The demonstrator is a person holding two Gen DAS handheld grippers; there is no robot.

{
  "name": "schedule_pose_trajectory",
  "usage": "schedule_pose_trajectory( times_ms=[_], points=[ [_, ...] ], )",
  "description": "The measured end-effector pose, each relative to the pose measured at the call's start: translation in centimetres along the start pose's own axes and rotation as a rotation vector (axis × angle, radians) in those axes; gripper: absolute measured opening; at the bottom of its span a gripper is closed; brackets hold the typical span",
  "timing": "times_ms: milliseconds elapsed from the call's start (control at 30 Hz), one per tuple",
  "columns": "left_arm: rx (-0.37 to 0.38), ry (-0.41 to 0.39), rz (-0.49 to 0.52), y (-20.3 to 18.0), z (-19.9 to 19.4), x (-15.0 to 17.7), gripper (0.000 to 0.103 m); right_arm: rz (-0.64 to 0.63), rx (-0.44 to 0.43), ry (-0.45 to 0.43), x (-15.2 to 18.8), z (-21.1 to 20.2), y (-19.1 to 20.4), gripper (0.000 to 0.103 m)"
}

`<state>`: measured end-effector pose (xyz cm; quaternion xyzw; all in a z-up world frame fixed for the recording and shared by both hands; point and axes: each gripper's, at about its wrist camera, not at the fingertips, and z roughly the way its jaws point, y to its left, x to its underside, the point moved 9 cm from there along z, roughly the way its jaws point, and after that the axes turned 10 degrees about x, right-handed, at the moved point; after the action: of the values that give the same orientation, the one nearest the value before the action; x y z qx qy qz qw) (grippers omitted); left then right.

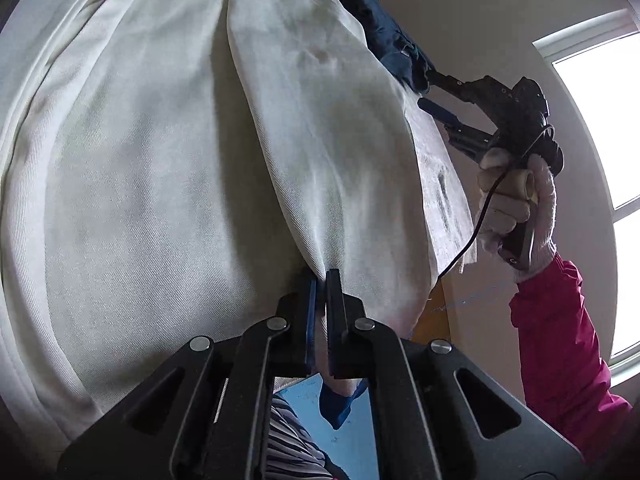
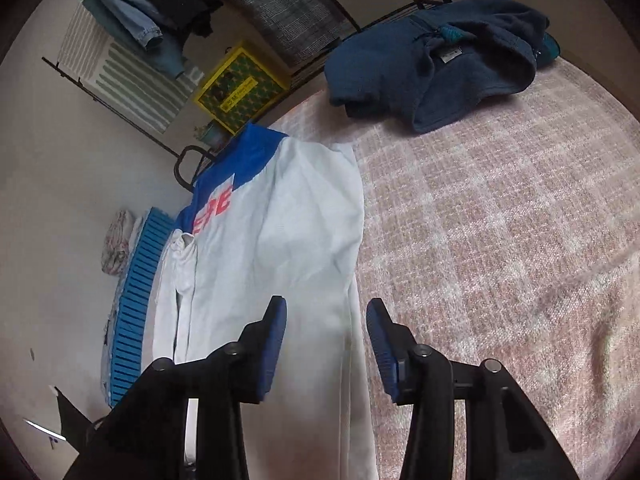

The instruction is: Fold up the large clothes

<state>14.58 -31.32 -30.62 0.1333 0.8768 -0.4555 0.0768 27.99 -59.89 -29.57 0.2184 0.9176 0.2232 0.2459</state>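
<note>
A white jacket [image 2: 276, 248] with blue shoulders and red letters lies along the left edge of a pink plaid bed cover [image 2: 500, 240]. In the left wrist view its white cloth [image 1: 160, 160] fills the frame, and my left gripper [image 1: 322, 276] is shut on a pinched fold of it. My right gripper [image 2: 327, 305] stands open just above the jacket's right edge, nothing between its blue pads. From the left wrist view the right gripper [image 1: 428, 90] shows at the upper right beside the cloth, held by a gloved hand [image 1: 516, 200] with a pink sleeve.
A dark blue fleece [image 2: 436, 60] lies crumpled at the far end of the bed. Beyond it a metal rack [image 2: 132, 120] holds hanging clothes, with a yellow box [image 2: 240, 84] under it. A blue slatted crate [image 2: 136, 312] sits on the floor left of the bed. A window [image 1: 592, 120] is at the right.
</note>
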Motion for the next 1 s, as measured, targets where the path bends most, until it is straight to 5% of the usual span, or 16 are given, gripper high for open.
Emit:
schedule_pose_trajectory(
  times_ms=[400, 433, 467, 533, 667, 767, 900, 933, 1000],
  points=[
    [0.033, 0.034, -0.023, -0.4, 0.9, -1.0, 0.0, 0.069, -0.018, 0.027, -7.6, 10.5, -0.4, 0.046],
    [0.037, 0.035, -0.025, -0.4, 1.0, -1.0, 0.0, 0.065, -0.04, 0.032, -8.1, 10.8, 0.0, 0.038],
    [0.039, 0.037, -0.026, -0.4, 1.1, -1.1, 0.0, 0.053, -0.06, 0.042, -8.4, 11.1, 0.5, 0.008],
    [0.044, 0.033, -0.028, -0.6, 1.2, -1.2, 0.0, -0.044, 0.024, 0.018, -9.1, 10.7, 1.3, 0.001],
    [0.044, 0.041, -0.007, -1.2, 1.8, -0.4, 0.0, -0.191, 0.186, -0.057, -11.8, 9.5, 2.2, 0.001],
    [0.024, 0.046, 0.015, -1.4, 2.5, -0.2, 0.0, -0.195, 0.255, -0.01, -11.8, 11.1, 1.0, 0.002],
    [0.037, 0.053, -0.004, -1.4, 1.7, 0.3, 0.006, -0.133, 0.195, -0.03, -11.5, 8.2, 0.4, 0.015],
    [0.04, 0.049, -0.012, -1.3, 1.4, 0.5, 0.014, -0.115, 0.159, -0.024, -11.1, 7.0, 0.5, 0.027],
    [0.051, 0.04, -0.022, -1.3, 0.7, 0.7, 0.021, -0.106, 0.128, -0.041, -9.9, 3.9, 0.4, 0.027]
  ],
)
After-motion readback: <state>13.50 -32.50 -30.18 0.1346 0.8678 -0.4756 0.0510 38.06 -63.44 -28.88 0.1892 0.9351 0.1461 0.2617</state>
